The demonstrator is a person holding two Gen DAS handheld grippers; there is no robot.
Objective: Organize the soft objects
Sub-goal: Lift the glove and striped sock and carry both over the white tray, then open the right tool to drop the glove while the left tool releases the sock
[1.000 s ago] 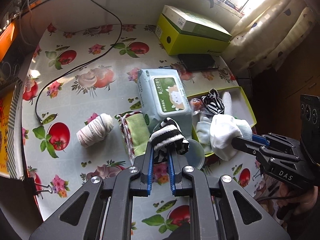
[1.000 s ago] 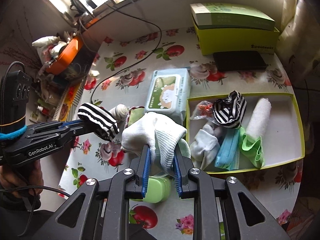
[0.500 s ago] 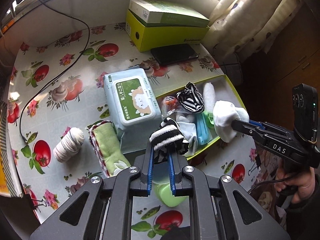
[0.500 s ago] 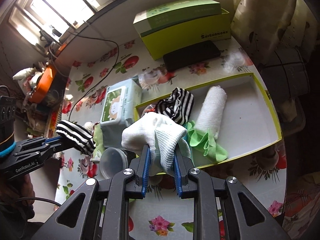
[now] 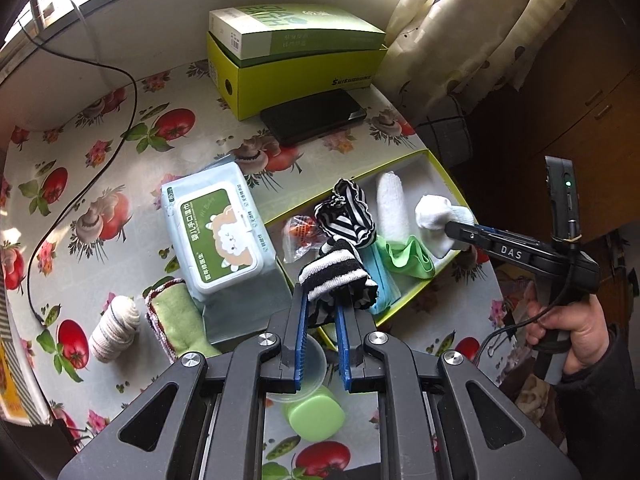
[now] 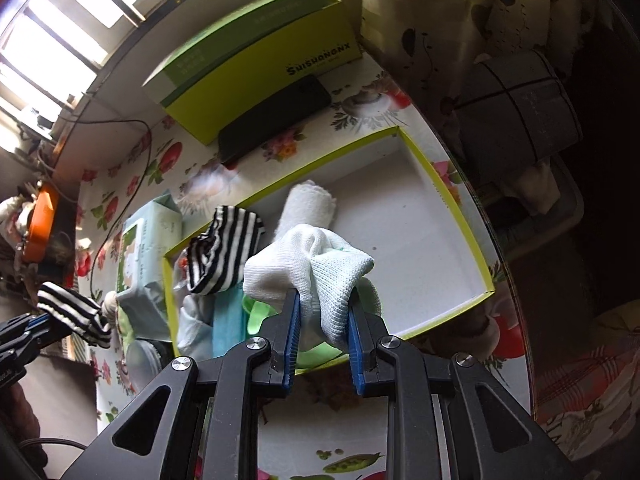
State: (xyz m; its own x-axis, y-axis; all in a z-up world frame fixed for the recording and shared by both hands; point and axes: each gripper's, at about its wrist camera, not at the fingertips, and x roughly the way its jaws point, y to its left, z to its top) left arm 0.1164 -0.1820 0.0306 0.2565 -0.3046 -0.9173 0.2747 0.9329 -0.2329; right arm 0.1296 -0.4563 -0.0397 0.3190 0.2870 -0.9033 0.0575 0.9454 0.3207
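Both tongs pinch socks: the left gripper [image 5: 320,300] clamps a black-and-white striped sock [image 5: 334,274], the right gripper [image 6: 323,312] a white sock [image 6: 308,268]. Just beneath the left tips lie a green lid [image 5: 316,416] and a clear cup [image 5: 314,364]. Beyond both tongs sits the yellow-rimmed tray [image 6: 448,196], holding a second striped sock [image 6: 224,248], a rolled white towel [image 6: 304,204], a green cloth [image 5: 404,256] and a blue mask [image 5: 380,276]. Left of the tray lies a wet-wipes pack [image 5: 216,236], nearer left a green towel [image 5: 176,320] and a rolled bandage [image 5: 114,332]. Farthest away are a black phone [image 5: 314,116] and a yellow-green box [image 5: 296,68].
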